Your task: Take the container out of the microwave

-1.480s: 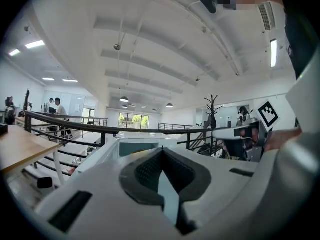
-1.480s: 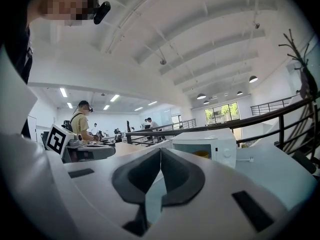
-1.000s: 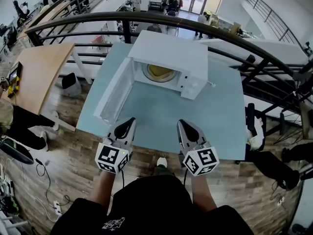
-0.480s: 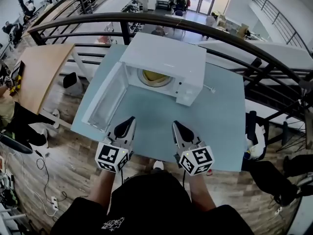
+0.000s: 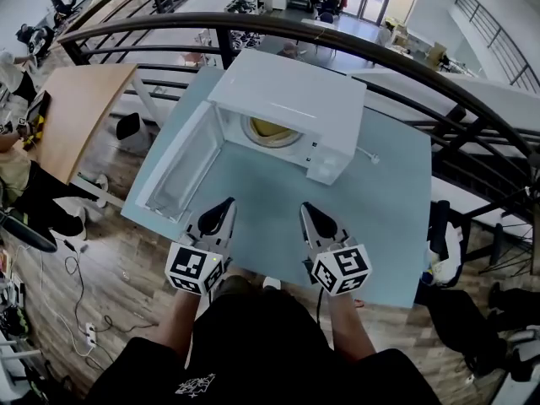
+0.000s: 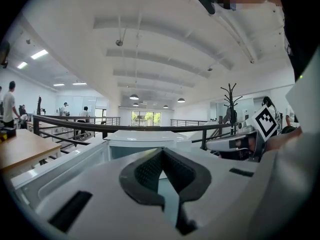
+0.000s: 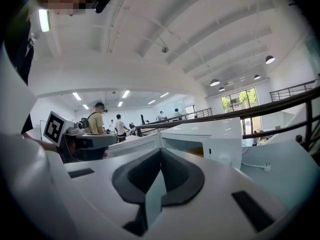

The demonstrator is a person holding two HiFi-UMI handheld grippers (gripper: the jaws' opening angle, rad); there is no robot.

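The yellowish container (image 5: pixel 272 128) sits inside the open-doored white microwave (image 5: pixel 291 91) on the bench (image 5: pixel 380 201). My left gripper (image 5: pixel 224 205) and right gripper (image 5: pixel 309 210) hover before it, fingers closed on nothing.

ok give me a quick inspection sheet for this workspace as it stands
surface: pale blue table, wood floor below
job's things: white microwave with its door swung open to the left; yellowish container inside
clutter: nothing seen on the table
grippers: left hand-held gripper and right hand-held gripper both shut, empty, over the table's near edge, short of the microwave
cables: white plug lead lying on the table right of the microwave; loose cables on the floor at left
surroundings: black railing behind the table, wooden desk to the left
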